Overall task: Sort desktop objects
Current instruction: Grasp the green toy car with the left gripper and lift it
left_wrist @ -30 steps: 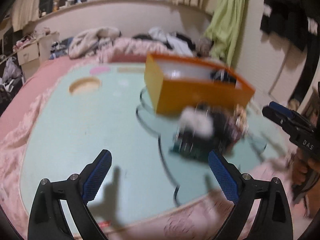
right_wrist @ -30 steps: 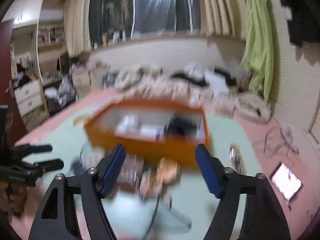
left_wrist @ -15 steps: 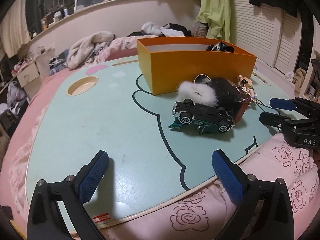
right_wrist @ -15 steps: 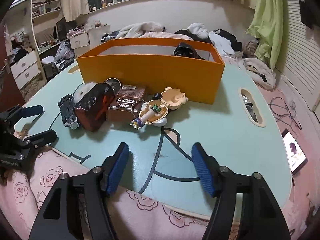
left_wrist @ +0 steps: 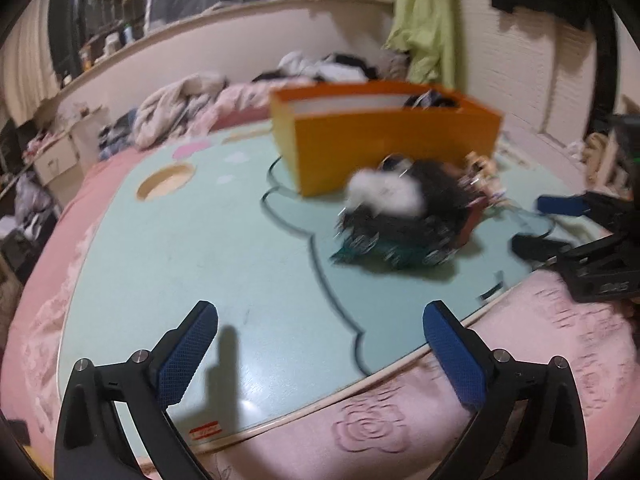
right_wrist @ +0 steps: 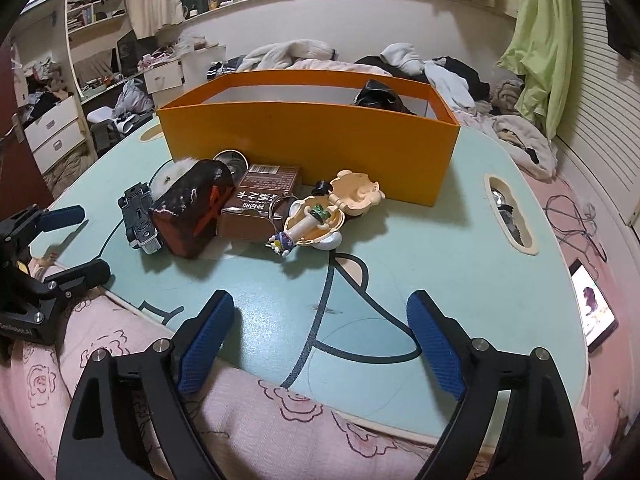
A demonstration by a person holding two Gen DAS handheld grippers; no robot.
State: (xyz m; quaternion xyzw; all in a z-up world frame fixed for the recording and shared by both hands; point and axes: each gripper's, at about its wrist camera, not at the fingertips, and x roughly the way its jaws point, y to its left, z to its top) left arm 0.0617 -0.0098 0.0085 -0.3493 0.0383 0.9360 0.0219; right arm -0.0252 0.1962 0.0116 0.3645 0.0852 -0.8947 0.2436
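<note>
An orange box (right_wrist: 308,136) stands open-topped on the pale green table (right_wrist: 440,280), with a black item inside at its right end. In front of it lie a toy car (right_wrist: 138,216) on its side, a dark red-and-black box (right_wrist: 192,208), a brown carton (right_wrist: 260,204), a cream figurine toy (right_wrist: 324,216) and a white fluffy piece (right_wrist: 172,172). My right gripper (right_wrist: 320,304) hovers over the table's near edge, its jaws opening with nothing between them. My left gripper (left_wrist: 320,312) is open and empty, to the left of the pile, and is also seen from the side (right_wrist: 86,242).
A pink quilt (right_wrist: 280,420) wraps the table's rim. The tabletop has an oval cut-out (right_wrist: 508,208) on the right and a round one (left_wrist: 166,180) at the far left. A lit phone (right_wrist: 596,308) and a cable lie on the right. Heaped clothes sit behind the box.
My right gripper has tilted down toward the table and its jaws have spread wider. The left gripper has rolled a little and its view is blurred again. The objects have not moved.
</note>
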